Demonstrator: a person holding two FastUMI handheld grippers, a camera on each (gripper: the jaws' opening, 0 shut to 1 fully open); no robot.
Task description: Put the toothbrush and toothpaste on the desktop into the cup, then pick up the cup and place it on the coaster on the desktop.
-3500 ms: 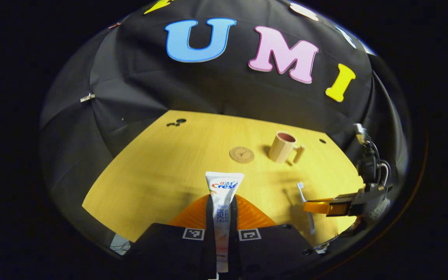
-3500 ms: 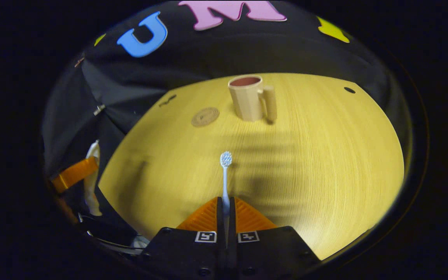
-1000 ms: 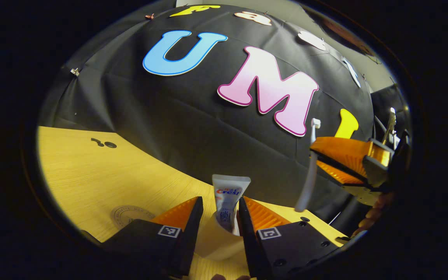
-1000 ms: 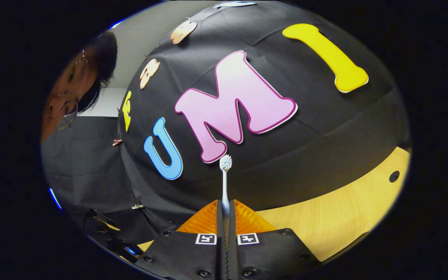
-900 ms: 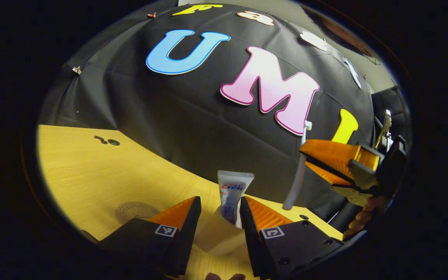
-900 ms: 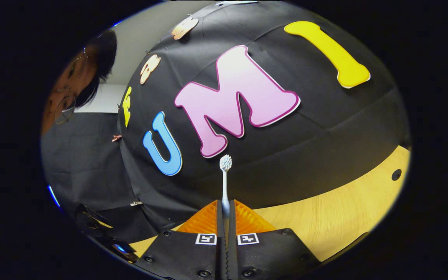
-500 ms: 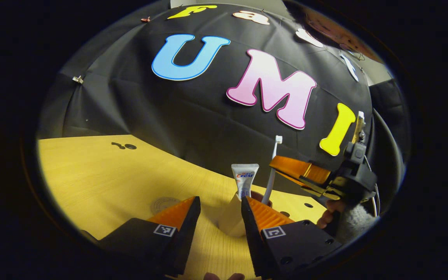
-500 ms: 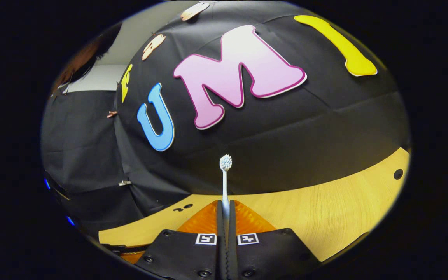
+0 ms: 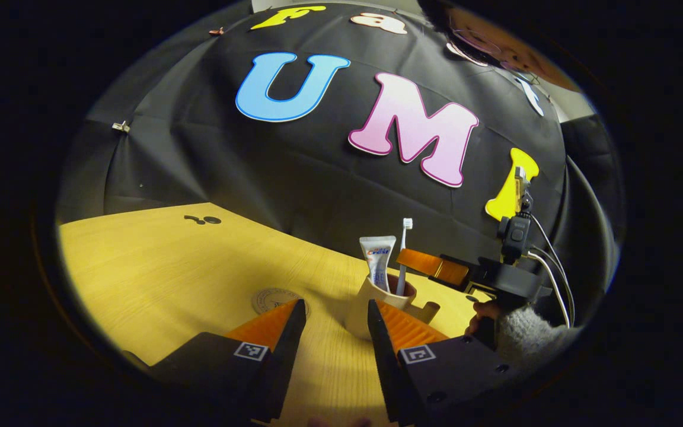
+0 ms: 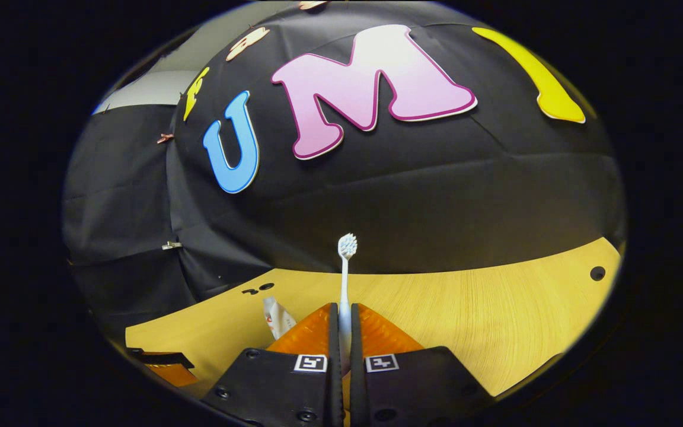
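A: How far along is the task?

B: The cup (image 9: 371,308) is standing just ahead of the left gripper (image 9: 331,311), whose fingers are spread wide and empty; the toothpaste (image 9: 378,261) is sitting inside it.

A: And the rest?

B: The right gripper (image 10: 341,317) is pinching the toothbrush (image 10: 345,279), lowering into the cup; the coaster (image 9: 270,298), beside the left finger, is waiting.

The right gripper (image 10: 344,332) clamped an upright toothbrush (image 10: 345,279) above the desktop (image 10: 495,320), toothpaste (image 10: 277,319) just beside.
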